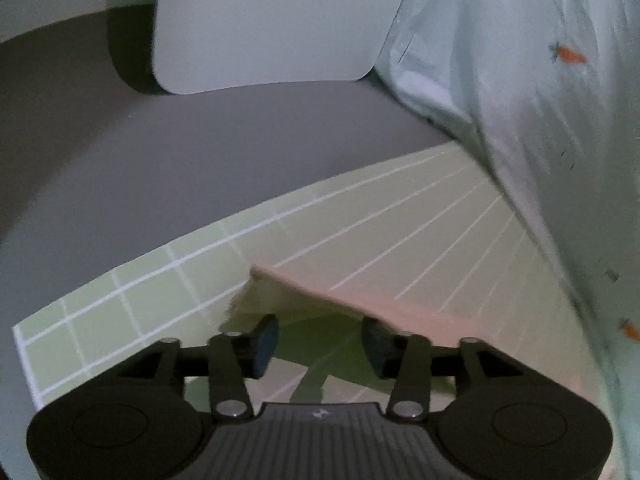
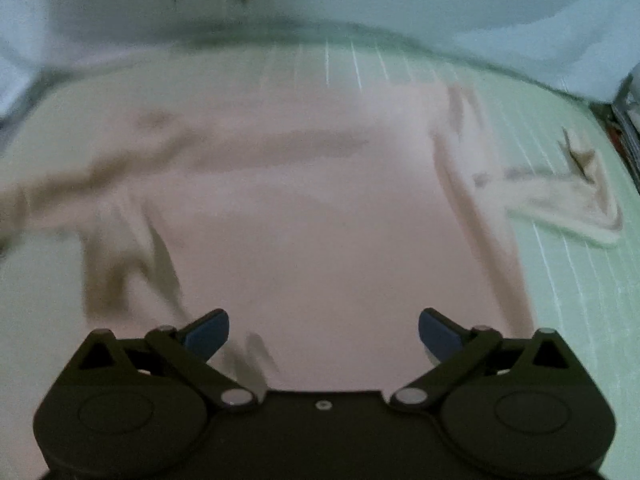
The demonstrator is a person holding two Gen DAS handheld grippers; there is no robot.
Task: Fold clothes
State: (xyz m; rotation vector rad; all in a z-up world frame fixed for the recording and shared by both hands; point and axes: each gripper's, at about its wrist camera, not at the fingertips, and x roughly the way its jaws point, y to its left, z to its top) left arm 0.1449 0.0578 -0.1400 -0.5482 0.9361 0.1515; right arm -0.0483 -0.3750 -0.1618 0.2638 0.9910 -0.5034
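Right wrist: pink shirt point(image 2: 320, 208) spread flat

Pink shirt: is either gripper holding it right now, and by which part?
Neither. The left gripper is open with the pink shirt edge beyond its fingertips, ungripped. The right gripper hangs wide open over the shirt's body.
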